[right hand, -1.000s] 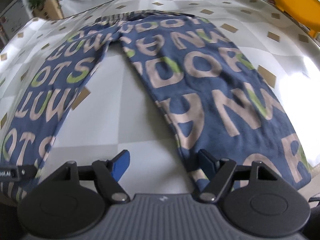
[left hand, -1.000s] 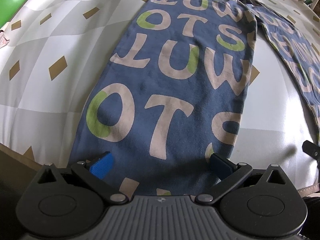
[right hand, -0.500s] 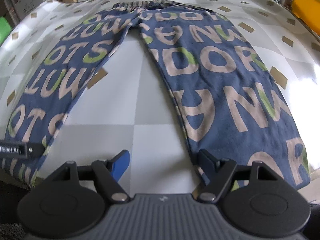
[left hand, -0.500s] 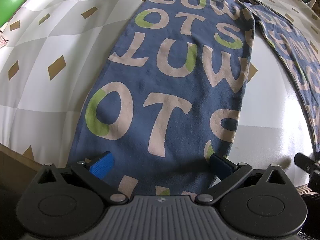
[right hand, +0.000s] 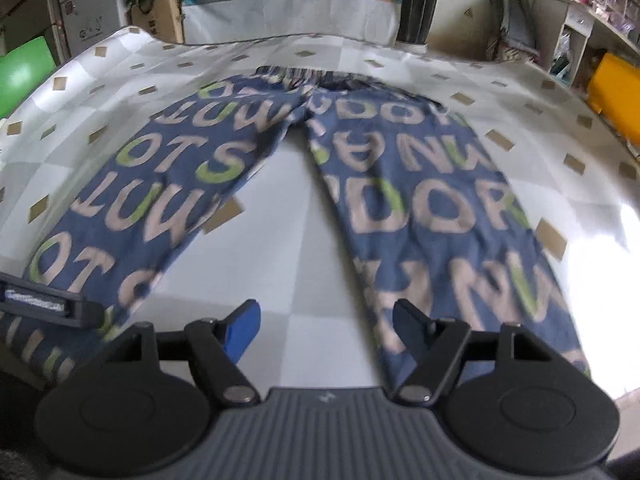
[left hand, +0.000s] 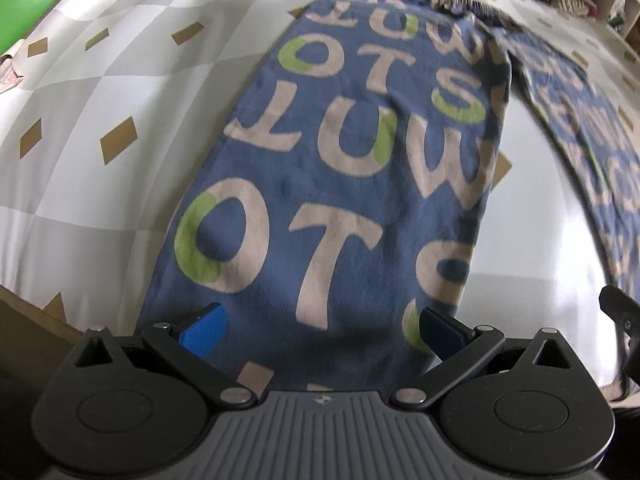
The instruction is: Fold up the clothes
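Checkered tablecloth (right hand: 120, 80) is seen more fully as the wide-open right gripper (right hand: 326, 328) is drawn back from flat-spread lettered trousers (right hand: 420, 208), while the left gripper (left hand: 320, 324), equally wide, is held at a cuff.

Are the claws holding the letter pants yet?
No. Both the left claw and right claw are open, near the leg ends of the pants, gripping nothing.

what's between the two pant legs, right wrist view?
Only bare tablecloth: a wedge narrowing toward the crotch separates the left pant leg from the right pant leg. The open right gripper hovers near its wide end.
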Tool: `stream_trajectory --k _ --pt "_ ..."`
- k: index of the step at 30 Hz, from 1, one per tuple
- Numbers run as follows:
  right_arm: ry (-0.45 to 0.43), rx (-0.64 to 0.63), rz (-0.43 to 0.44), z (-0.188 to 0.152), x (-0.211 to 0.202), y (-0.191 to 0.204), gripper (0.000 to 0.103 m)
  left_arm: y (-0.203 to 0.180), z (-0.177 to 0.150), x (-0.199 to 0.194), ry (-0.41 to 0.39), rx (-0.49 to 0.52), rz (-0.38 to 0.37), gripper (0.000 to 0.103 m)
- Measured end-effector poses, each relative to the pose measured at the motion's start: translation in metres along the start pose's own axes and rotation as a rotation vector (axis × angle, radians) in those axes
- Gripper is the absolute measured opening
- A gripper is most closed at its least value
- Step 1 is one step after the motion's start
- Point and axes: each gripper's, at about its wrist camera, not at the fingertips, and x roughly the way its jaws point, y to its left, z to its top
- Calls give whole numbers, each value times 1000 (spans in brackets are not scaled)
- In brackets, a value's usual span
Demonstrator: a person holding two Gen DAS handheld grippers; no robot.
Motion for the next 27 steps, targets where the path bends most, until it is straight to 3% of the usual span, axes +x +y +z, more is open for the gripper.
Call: stream_trajectory --k 6,10,14,22,27 --pt "35 177 -50 4 13 -31 71 -4 2 3 -12 5 13 103" --pt "23 235 -147 3 12 -47 71 -1 6 -2 -59 -25 34 103" --pt "72 266 -224 -2 20 -56 71 2 6 5 -25 -34 44 103" --pt "136 229 -179 -9 31 -48 77 -15 -4 8 -25 77 46 103" --pt "150 215 -157 -9 29 -42 81 -16 -6 7 -14 66 37 103"
